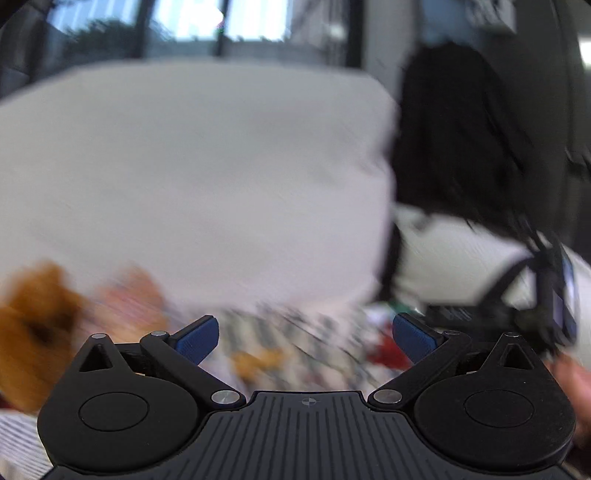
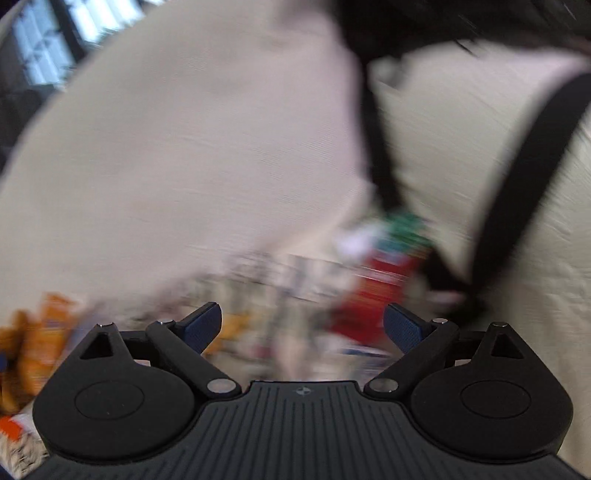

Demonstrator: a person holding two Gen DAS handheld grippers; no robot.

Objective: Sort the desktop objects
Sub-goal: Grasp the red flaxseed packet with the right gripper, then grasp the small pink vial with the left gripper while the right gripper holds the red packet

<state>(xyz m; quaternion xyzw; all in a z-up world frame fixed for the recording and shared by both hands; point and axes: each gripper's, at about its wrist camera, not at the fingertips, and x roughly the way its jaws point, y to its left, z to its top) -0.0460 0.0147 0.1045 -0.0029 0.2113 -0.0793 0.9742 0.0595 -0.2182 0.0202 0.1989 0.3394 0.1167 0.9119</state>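
Observation:
Both views are heavily motion-blurred. My left gripper [image 1: 306, 338] is open and empty, with blue pads spread wide above a striped cloth [image 1: 295, 332]. A brown plush-like object [image 1: 33, 325] lies at the lower left, and a small orange item [image 1: 255, 362] lies between the fingers. My right gripper [image 2: 302, 326] is open and empty. A red and green package [image 2: 380, 280] lies ahead of its right finger. Orange items [image 2: 33, 343] lie at the lower left. Their exact identity cannot be told.
A person in a white shirt [image 1: 192, 177] with long dark hair [image 1: 454, 129] and black straps [image 2: 524, 162] fills most of both views, close ahead. Windows [image 1: 192, 18] show behind. A hand [image 1: 576, 384] shows at the right edge of the left wrist view.

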